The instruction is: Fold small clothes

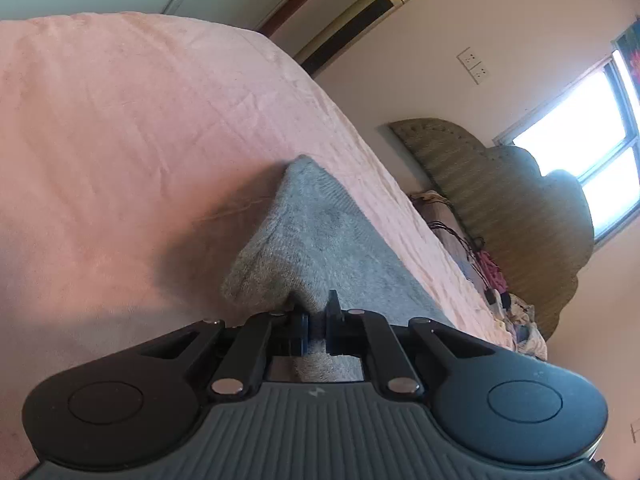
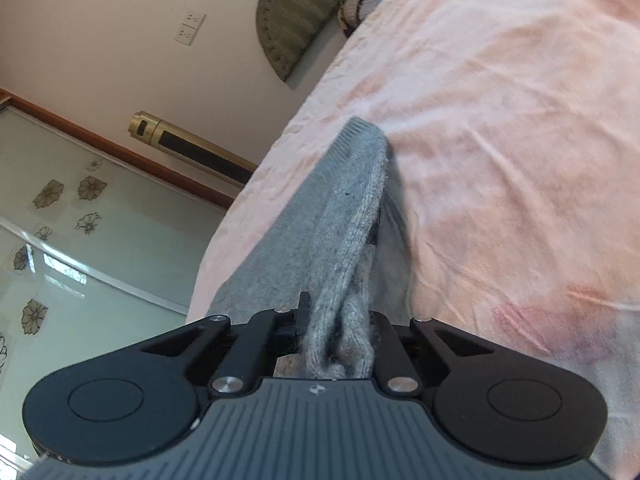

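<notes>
Grey knitted garment (image 1: pixel 320 240) lies on the pink bed cover (image 1: pixel 120 140), and in the left wrist view it runs from a folded corner far out on the bed back to the left gripper (image 1: pixel 317 326). That gripper's jaws are drawn together, with a lifted fold of the grey knit pinched at their tips. To the left of the garment the cover is broad, bare and only lightly creased. To the right the bed's edge runs close along the garment, and beyond it stand a wall, a gold tower fan (image 1: pixel 360 20), a wall socket (image 1: pixel 474 65) and a bright window (image 1: pixel 580 140). A green upholstered headboard (image 1: pixel 500 184) rises at the far right, with a heap of mixed cloth and cables (image 1: pixel 492 280) at its foot.

In the right wrist view the right gripper (image 2: pixel 340 320) is clamped on a thick bunch of the same garment (image 2: pixel 344 208), whose fuzzy, ribbed folds fill the gap between the jaws. From there the knit stretches away as a raised ridge to a ribbed hem. Right of it the pink cover (image 2: pixel 500 140) spreads wide and bare, with a faint reddish patch near the gripper. Left of it the bed's edge falls away toward a glass door with flower prints (image 2: pixel 60 220), the tower fan (image 2: pixel 188 144) and the headboard (image 2: pixel 296 12).
</notes>
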### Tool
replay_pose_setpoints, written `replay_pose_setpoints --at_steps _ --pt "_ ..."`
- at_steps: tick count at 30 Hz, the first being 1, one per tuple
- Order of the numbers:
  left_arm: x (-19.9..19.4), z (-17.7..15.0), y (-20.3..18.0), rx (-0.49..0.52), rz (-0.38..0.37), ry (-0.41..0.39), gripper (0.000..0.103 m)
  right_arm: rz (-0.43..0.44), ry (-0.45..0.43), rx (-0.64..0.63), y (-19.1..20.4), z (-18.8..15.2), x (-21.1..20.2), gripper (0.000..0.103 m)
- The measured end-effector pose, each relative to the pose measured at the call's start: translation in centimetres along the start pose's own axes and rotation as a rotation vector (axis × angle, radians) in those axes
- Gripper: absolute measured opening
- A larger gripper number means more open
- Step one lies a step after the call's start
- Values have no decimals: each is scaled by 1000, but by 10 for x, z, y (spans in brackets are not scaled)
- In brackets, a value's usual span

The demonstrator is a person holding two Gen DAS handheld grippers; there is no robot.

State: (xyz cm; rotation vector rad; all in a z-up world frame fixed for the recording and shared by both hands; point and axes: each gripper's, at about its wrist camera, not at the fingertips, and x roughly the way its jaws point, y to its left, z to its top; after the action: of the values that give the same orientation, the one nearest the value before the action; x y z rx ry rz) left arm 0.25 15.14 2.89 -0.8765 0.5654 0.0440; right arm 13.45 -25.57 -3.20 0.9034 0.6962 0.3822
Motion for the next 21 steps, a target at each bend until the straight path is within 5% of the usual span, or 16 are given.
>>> replay_pose_setpoints --at_steps 3,8,11,12,15,18,20,21 --pt "-23 -4 2 9 -47 21 5 21 20 -33 7 3 -23 11" --pt "-34 -22 41 -18 12 92 6 -7 100 -21 -12 -11 -57 12" --pt "-23 -28 63 -131 45 102 12 -76 105 21 -34 -25 -61 26" --pt "-21 -28 65 -161 44 95 13 -83 98 43 -40 -27 -61 40" --pt "-13 -26 61 -190 28 63 31 -29 64 106 -45 -32 -59 51" --pt "-7 -27 46 -144 -5 25 68 -5 62 102 -35 -33 -47 59" --pt "0 -28 33 -83 42 7 66 -2 75 111 -31 -33 -35 59" --pt "3 -27 28 -55 78 8 43 -12 81 102 -29 -33 -29 52"
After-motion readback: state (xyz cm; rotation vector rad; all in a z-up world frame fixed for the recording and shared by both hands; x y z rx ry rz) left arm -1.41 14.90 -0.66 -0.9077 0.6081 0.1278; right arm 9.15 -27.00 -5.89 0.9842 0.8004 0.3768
